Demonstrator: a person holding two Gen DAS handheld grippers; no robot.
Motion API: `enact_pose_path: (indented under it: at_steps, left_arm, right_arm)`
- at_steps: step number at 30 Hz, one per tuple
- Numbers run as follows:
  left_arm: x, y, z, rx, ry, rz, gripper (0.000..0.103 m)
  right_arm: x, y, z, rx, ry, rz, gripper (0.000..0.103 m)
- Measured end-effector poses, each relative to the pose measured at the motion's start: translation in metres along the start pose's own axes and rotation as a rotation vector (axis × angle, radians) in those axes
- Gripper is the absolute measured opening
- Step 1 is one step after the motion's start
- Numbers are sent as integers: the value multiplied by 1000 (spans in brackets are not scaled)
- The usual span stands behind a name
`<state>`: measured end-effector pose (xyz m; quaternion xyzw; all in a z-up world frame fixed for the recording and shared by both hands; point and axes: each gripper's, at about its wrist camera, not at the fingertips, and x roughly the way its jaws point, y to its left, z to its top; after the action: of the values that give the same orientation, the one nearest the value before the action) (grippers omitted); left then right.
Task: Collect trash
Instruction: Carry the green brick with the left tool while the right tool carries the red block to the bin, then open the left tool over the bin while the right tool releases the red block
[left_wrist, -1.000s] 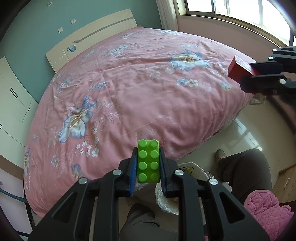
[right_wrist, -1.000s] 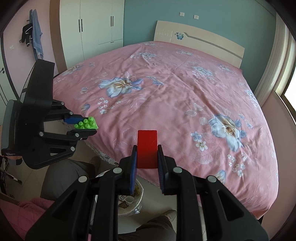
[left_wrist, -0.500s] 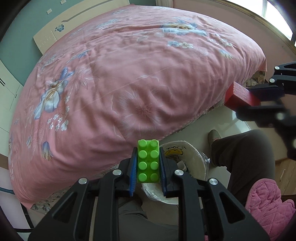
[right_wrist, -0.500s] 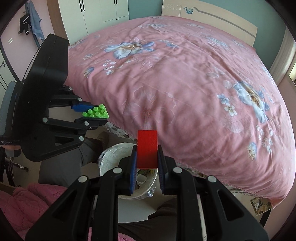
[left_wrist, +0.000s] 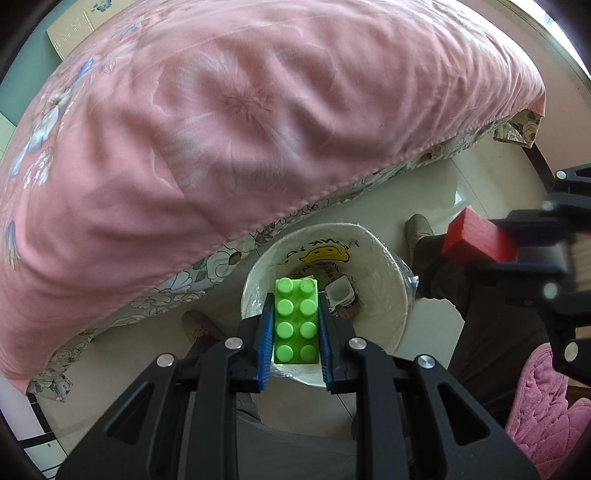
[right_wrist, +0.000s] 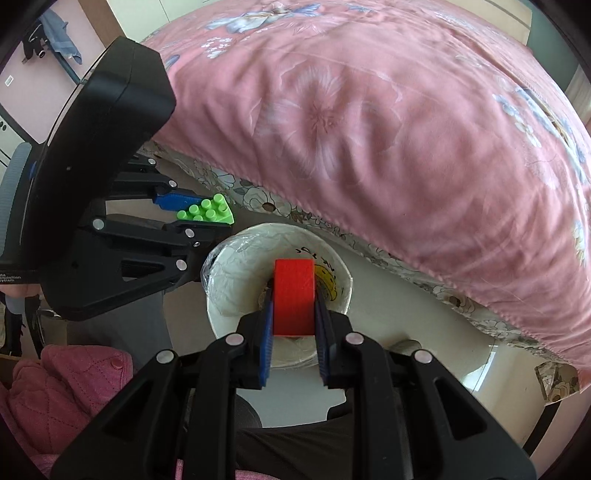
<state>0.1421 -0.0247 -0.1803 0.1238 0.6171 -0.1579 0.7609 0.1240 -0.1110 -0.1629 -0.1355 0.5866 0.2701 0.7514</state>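
Observation:
My left gripper (left_wrist: 296, 317) is shut on a green studded toy brick (left_wrist: 296, 320) and holds it above the open mouth of a white lined trash bin (left_wrist: 384, 321) on the floor. My right gripper (right_wrist: 293, 302) is shut on a red block (right_wrist: 293, 299) and holds it above the same bin (right_wrist: 225, 295). In the left wrist view the red block (left_wrist: 476, 242) and right gripper show at the right. In the right wrist view the green brick (right_wrist: 207, 213) and left gripper show at the left. The bin holds small trash, including a white cup (left_wrist: 340, 291).
A bed with a pink floral cover (left_wrist: 221, 129) rises just behind the bin, its edge overhanging the floor. The person's dark trouser legs (left_wrist: 480, 295) and a pink quilted garment (left_wrist: 546, 406) lie on either side of the bin. Pale floor (right_wrist: 424, 321) surrounds it.
Both grippers have tilted down and moved from over the bed to above the bin, each still holding its block. The bin now fills the lower middle of both views.

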Motion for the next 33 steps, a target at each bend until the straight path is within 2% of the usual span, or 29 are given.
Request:
enact_pose_path:
  at_steps: [12,18,22,33]
  left_arm:
    - [80,6,-14,-100,153,-96,24]
    - [114,12,-14,-158,208,-124,24]
    - [142,15,-16,-197,274,-173,24]
    - [203,15,-23,-269,388,-218,24]
  right_arm:
    - [100,-4,-23,89,179,97,21]
    - [140,-6,-33,151,241,139,21]
    - [167,-8,-36,172,296,154,21]
    - [226,-13,-36,251,392,191,21]
